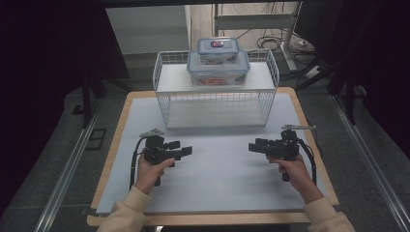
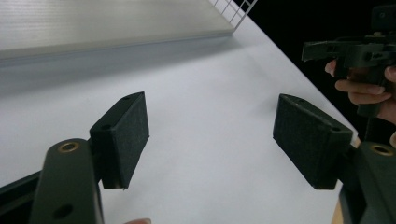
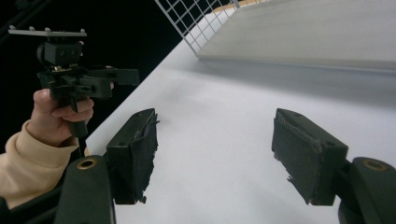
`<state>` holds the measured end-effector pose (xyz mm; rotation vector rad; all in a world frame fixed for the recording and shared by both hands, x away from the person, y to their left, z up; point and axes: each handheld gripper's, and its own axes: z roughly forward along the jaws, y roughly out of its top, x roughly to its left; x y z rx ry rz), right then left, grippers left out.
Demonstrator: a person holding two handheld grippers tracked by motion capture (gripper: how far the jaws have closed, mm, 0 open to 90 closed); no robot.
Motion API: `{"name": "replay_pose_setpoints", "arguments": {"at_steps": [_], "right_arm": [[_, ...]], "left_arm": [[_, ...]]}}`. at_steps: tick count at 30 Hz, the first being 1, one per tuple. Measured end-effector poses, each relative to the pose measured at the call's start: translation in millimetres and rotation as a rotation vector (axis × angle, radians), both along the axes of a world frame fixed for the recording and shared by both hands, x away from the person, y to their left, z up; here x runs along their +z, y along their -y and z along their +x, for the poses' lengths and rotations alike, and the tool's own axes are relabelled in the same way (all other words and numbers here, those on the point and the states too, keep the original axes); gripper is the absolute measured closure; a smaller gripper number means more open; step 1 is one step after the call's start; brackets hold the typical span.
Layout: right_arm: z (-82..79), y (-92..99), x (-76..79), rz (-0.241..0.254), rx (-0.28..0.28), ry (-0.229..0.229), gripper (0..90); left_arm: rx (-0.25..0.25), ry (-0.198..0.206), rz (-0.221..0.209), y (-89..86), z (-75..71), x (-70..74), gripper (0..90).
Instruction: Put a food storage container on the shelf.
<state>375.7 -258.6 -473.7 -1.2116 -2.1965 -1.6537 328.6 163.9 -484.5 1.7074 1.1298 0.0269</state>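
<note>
A white wire rack (image 1: 216, 104) stands at the back of the white table board (image 1: 212, 169). On its top shelf sits a clear lidded container (image 1: 218, 70) with a smaller lidded container (image 1: 218, 49) stacked on it. My left gripper (image 1: 186, 151) hovers over the board at the left, pointing right, open with nothing between its jaws (image 2: 210, 140). My right gripper (image 1: 254, 146) hovers at the right, pointing left, also open and empty (image 3: 212, 154). The two grippers face each other, well apart, in front of the rack.
The rack's lower shelf (image 1: 216, 113) holds nothing. The board lies on a wooden tabletop (image 1: 309, 121) with floor rails on both sides. Cables (image 1: 275, 41) and a table leg lie on the floor behind.
</note>
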Motion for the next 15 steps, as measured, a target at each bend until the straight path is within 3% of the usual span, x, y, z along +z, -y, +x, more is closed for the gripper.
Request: {"name": "replay_pose_setpoints", "arguments": {"at_steps": [4, 15], "right_arm": [[-2.0, -3.0, -4.0, -0.014, 0.006, -0.002, 30.8], [-3.2, -3.4, -3.2, -0.023, 0.001, 0.008, 30.4]], "left_arm": [[0.009, -0.006, -0.018, -1.1, -0.8, -2.2, 25.7], [0.013, -0.011, -0.015, -2.3, -1.2, -3.3, 25.2]]}}
